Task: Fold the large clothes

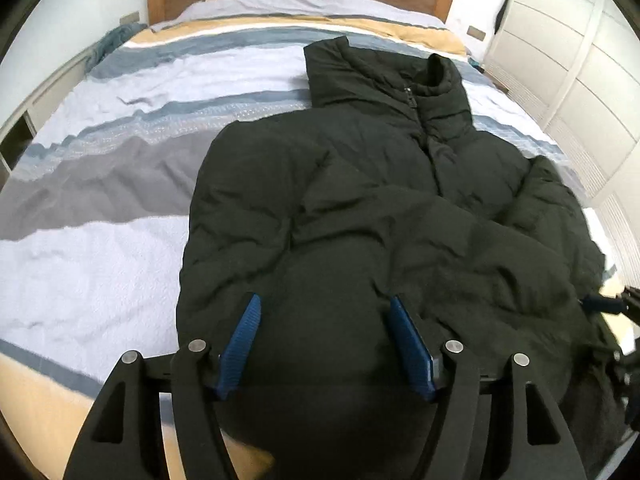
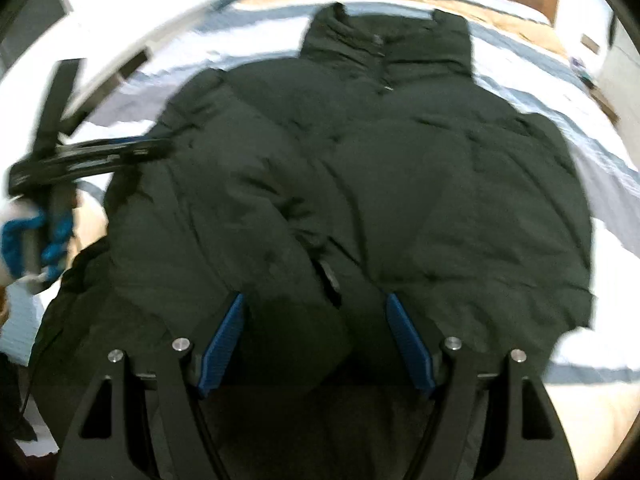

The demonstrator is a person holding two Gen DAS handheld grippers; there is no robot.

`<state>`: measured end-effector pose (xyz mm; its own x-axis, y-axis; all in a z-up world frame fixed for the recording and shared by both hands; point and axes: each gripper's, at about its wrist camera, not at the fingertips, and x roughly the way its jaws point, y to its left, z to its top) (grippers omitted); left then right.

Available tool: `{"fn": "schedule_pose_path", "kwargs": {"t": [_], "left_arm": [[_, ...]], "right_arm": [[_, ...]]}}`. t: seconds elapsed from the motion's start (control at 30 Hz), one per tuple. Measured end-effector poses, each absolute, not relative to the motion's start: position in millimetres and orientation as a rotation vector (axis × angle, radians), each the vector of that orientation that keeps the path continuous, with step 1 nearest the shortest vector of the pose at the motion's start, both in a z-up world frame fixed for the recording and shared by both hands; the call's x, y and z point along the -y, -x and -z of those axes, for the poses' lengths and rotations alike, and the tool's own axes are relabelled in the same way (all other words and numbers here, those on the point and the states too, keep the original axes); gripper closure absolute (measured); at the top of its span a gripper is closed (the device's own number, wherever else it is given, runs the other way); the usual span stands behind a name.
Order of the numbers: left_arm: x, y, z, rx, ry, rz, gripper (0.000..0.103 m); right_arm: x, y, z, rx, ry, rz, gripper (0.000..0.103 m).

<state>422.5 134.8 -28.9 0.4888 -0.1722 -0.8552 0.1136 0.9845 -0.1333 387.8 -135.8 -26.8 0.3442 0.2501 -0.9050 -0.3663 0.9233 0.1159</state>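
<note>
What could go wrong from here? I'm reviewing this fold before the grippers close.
1. The black puffy padded jacket is thick; the open left gripper may pinch only its top layer.
2. Sleeves lie crossed over the front; lifting the hem may spill them.
3. The striped bed cover could get caught too.

Both grippers, left and right, are matte black with ribbed blue pads and silver pivot screws. At 9 o'clock in the right view, a blue-and-white knit glove.
</note>
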Motion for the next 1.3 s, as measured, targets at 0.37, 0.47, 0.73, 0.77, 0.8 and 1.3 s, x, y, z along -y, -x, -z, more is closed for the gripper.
{"fn": "schedule_pose_path", "kwargs": {"t": [0.37,0.47,0.73,0.77,0.8,1.3], "left_arm": [[-109,-427,18,-1.022,-0.043,0.193,0.031],[-104,-433,33,-1.041,-0.069,0.155,0.031],[-100,-436,57,-1.096,-0.056,0.086,0.029],[-100,-436,57,-1.099,-0.054,0.084,0.029],[-99,-436,57,-1.102,-0.056,0.082,0.029],[-98,-427,47,-1.125,-0.071,0.038,0.028]], "right_arm": [[90,-416,-9,-1.089,0.088,-0.309,0.031],[86,-425,24,-1.128,0.106,-0.306,0.031],[90,-433,53,-1.195,0.145,-0.351,0.031],[90,-434,52,-1.197,0.150,-0.354,0.031],[91,-433,50,-1.198,0.157,-0.357,0.031],[108,-412,31,-1.219,0.245,-0.374,0.031]]}}
